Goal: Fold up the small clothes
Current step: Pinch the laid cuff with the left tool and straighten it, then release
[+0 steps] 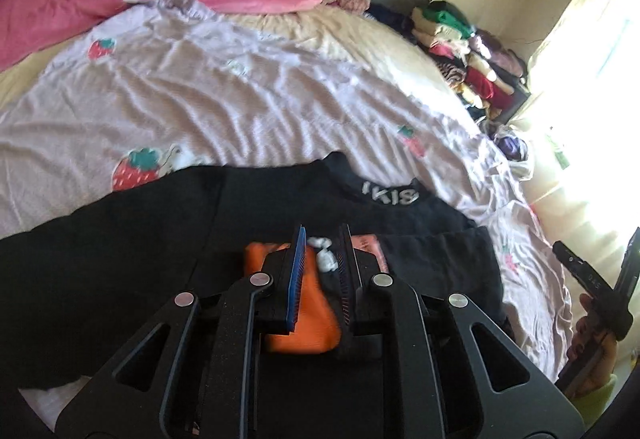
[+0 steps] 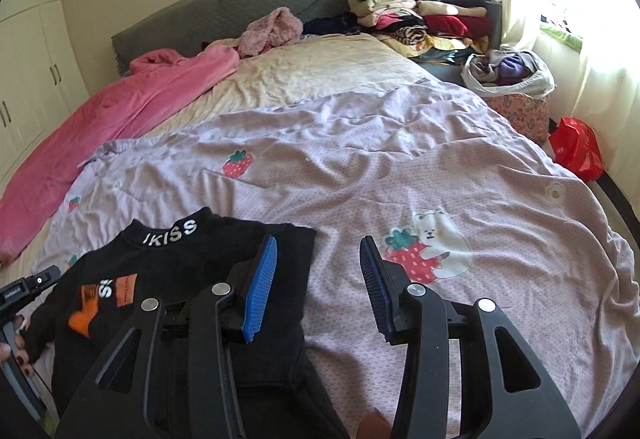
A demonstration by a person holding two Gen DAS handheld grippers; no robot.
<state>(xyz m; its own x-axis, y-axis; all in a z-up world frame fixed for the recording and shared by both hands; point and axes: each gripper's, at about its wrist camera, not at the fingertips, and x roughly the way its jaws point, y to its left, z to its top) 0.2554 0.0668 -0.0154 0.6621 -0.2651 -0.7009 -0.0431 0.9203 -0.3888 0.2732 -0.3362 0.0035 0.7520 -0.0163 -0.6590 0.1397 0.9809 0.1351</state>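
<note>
A small black top [image 1: 120, 259] with white "KISS" lettering on the collar and an orange print lies flat on the lilac strawberry cover [image 1: 240, 99]. It also shows in the right wrist view [image 2: 192, 259]. My left gripper [image 1: 322, 239] hovers over the top's chest print; its jaws stand a narrow gap apart and hold nothing. My right gripper [image 2: 318, 251] is open and empty, over the top's right edge, with its right finger above the bare cover [image 2: 400, 159].
A pink blanket [image 2: 100, 119] lies along the far left of the bed. Stacks of folded clothes [image 2: 420, 15] sit at the head on the right. A bag of clothes [image 2: 508, 73] and a red bag [image 2: 576, 147] stand beside the bed.
</note>
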